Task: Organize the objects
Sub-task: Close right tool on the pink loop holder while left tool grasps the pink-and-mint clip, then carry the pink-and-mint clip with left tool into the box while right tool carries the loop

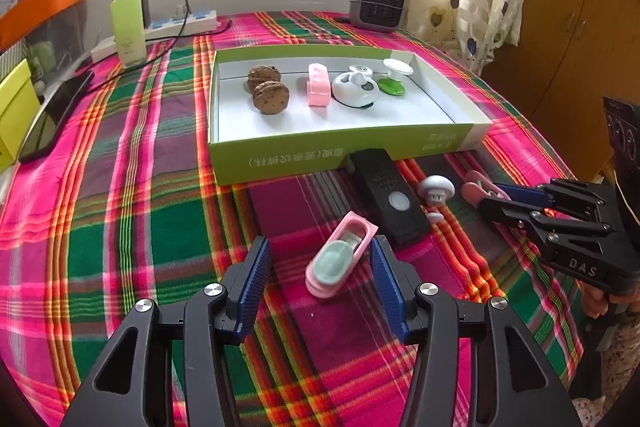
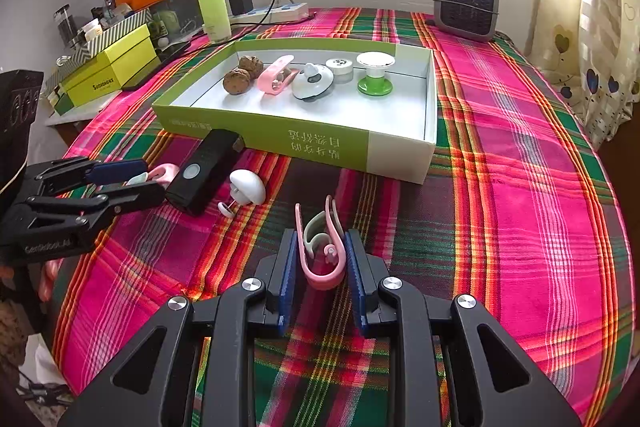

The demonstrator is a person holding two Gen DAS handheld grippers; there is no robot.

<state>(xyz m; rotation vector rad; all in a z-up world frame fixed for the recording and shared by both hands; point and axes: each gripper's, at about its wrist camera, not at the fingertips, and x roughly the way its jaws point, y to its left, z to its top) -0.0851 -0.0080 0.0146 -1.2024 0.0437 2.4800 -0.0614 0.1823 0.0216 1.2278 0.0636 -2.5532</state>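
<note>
Two pink clips are seen on the plaid cloth (image 1: 152, 227), one at each gripper. In the left wrist view, the left gripper (image 1: 320, 267) is held open, its blue pads well apart on either side of a pink clip with a mint pad (image 1: 340, 259) that lies flat on the cloth, touched by neither pad as far as can be told. Only in the right wrist view is the right gripper (image 2: 320, 263) shown closely: its pads are set just beside the rounded end of a second pink clip (image 2: 320, 251), which stands on edge with its arms pointing far; whether it is actually squeezed cannot be told. From the left wrist view the same gripper is seen at the right, and the clip there is largely hidden behind its fingers. Between the two clips lie a black device (image 1: 386, 195) and a white mushroom-shaped piece (image 1: 437, 189). Farther off, the green-walled box (image 2: 264, 135) is seen to hold two brown cookies (image 1: 268, 89), another pink clip (image 1: 318, 85), a white round gadget (image 1: 355, 89) and a green-based knob (image 1: 394, 77). A small white jar (image 2: 339, 69) behind the gadget is shown clearly only in the right wrist view. A grey heater (image 2: 466, 1) and a green bottle (image 1: 128, 17) stand at the far edge.
</note>
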